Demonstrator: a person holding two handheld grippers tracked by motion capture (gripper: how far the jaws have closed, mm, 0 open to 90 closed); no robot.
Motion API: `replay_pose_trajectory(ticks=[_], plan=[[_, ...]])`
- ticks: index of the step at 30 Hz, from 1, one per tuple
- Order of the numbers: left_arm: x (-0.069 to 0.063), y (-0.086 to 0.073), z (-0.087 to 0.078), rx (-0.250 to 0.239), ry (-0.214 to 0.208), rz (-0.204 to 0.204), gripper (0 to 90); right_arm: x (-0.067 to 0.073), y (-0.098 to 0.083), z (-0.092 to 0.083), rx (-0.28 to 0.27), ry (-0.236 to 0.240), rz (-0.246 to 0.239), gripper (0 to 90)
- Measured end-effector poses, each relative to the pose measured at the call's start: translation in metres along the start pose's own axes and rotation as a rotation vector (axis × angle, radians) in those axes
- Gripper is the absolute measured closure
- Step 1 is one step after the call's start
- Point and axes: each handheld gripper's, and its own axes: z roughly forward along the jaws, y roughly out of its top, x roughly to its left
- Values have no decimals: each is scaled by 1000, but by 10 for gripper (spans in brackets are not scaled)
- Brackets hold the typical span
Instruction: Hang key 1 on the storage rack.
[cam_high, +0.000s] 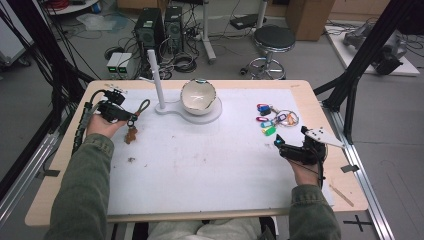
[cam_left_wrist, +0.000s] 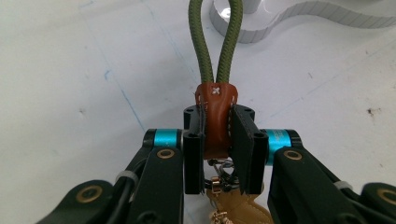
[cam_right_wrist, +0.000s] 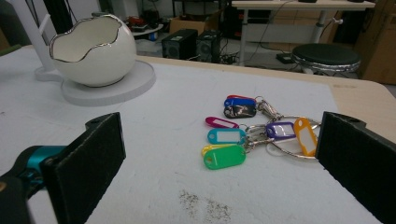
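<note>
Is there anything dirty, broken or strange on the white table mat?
Yes. Dark crumb-like specks lie scattered on the white mat near the bunch of coloured plastic key tags, like spilled dirt. The white egg-shaped bowl has a jagged rim, seemingly by design.

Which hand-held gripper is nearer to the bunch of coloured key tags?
Right. The right hand-held gripper sits open just short of the key tags; the left hand-held gripper is across the table, shut on a corded keychain.

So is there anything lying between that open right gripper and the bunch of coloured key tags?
Nothing visible. The right gripper has its jaws wide apart, and bare white mat stretches from them to the key tags. The egg-shaped bowl stands well off to one side.
</note>
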Motion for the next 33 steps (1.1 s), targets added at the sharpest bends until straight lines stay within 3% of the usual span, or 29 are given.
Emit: replay_pose_trajectory(ticks=[7,12,16,19,26,33], plan=[[6,4,-13,-12,-33,-45,751,0,0,-1,-8,-5,3,5],[12,3,-21,-20,-24,-93,750,0,0,-1,-9,-6,-2,5],[15,5,-30,-27,-13,-107,750,0,0,0,-8,-6,0,5],[15,9,-39,-48,-30,-119,750,0,0,0,-2,-5,2,5],[12,23,-58,-80,-13,-103,750,0,1,-1,-7,-6,-2,5],[12,31,-68,-94,-16,-113,750,1,0,0,-2,-3,-17,5]])
